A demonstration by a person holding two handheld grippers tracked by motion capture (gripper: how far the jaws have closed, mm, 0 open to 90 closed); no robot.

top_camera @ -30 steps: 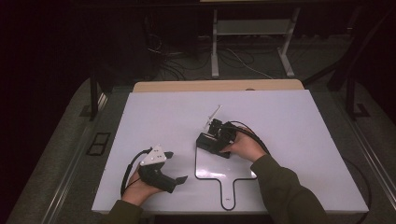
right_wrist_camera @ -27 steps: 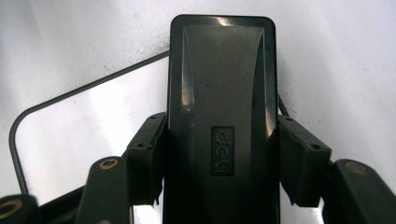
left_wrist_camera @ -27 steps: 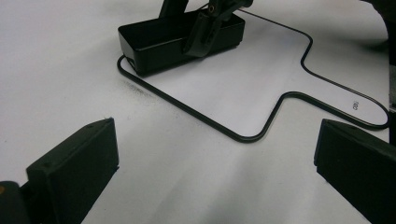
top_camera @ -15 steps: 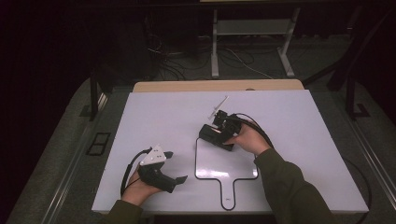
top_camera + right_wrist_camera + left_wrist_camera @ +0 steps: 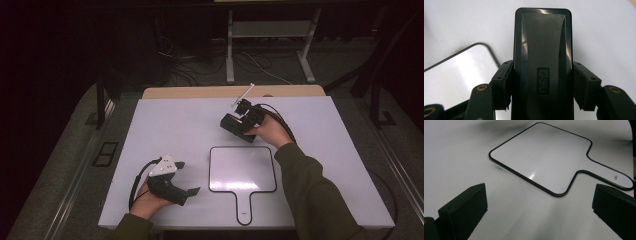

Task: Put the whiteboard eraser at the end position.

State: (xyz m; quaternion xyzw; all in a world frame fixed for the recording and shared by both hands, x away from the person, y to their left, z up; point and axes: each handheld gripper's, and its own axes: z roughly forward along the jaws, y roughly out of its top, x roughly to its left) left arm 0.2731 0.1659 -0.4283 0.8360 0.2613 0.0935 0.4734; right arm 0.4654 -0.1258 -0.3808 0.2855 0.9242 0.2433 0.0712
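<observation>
A white paddle-shaped whiteboard [image 5: 242, 169] with a black rim and a short handle lies flat on the white table [image 5: 175, 125], handle toward the person. Past its far edge, my right gripper [image 5: 239, 127] is shut on a black board eraser [image 5: 232, 125]. In the right gripper view the eraser [image 5: 542, 50], marked "deli", stands clamped between both jaws of the right gripper [image 5: 543, 82], with a corner of the whiteboard [image 5: 454, 75] at the lower left. My left gripper [image 5: 187, 177] rests open at the front left. In its own view the left gripper [image 5: 540, 195] faces the whiteboard [image 5: 541, 157], jaws wide apart.
A wooden strip [image 5: 230, 91] runs along the table's far edge. Beyond it, cables and a metal stand [image 5: 230, 55] sit on the dark floor. A cable trails from each gripper across the table.
My right gripper has carried the eraser off the board's far-left corner, farther away and slightly right. The left gripper and the board have stayed put.
</observation>
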